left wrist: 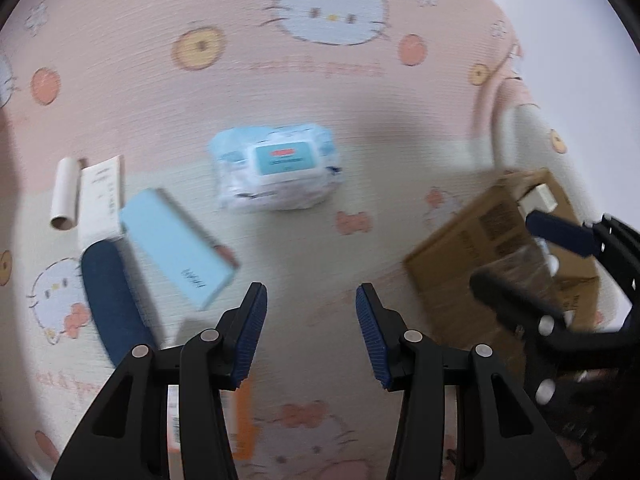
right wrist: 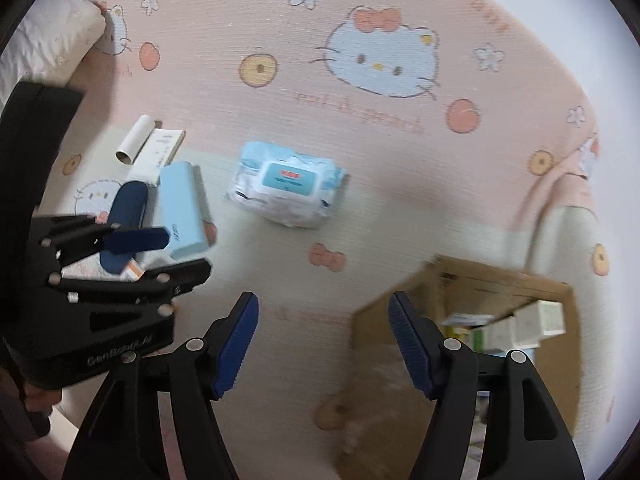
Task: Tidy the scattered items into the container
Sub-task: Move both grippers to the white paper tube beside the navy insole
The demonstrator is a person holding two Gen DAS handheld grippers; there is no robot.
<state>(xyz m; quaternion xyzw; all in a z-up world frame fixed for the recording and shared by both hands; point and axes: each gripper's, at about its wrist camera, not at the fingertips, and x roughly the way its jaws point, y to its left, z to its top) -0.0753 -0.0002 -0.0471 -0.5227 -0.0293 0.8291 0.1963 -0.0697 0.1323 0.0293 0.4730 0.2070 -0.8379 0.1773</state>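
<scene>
A blue-and-white wet wipes pack [left wrist: 276,168] [right wrist: 286,182] lies in the middle of the cartoon-cat mat. To its left sit a light blue box [left wrist: 176,248] [right wrist: 182,210], a dark blue case [left wrist: 112,304] [right wrist: 124,224], a white carton [left wrist: 100,200] [right wrist: 160,156] and a white tube [left wrist: 64,194] [right wrist: 134,140]. An open cardboard box [left wrist: 480,240] [right wrist: 500,280] at the right holds several small cartons. My left gripper [left wrist: 311,292] [right wrist: 168,256] hangs open near the light blue box. My right gripper [right wrist: 323,300] [left wrist: 532,264] is open over the cardboard box's rim, with a blurred clear wrapper [right wrist: 380,372] beneath it.
An orange-and-white packet [left wrist: 244,420] [right wrist: 134,270] lies under the left gripper. The mat [left wrist: 320,80] drapes over an edge at the right. A white cushion [right wrist: 52,36] sits at the far left. Bare mat lies between the wipes and both grippers.
</scene>
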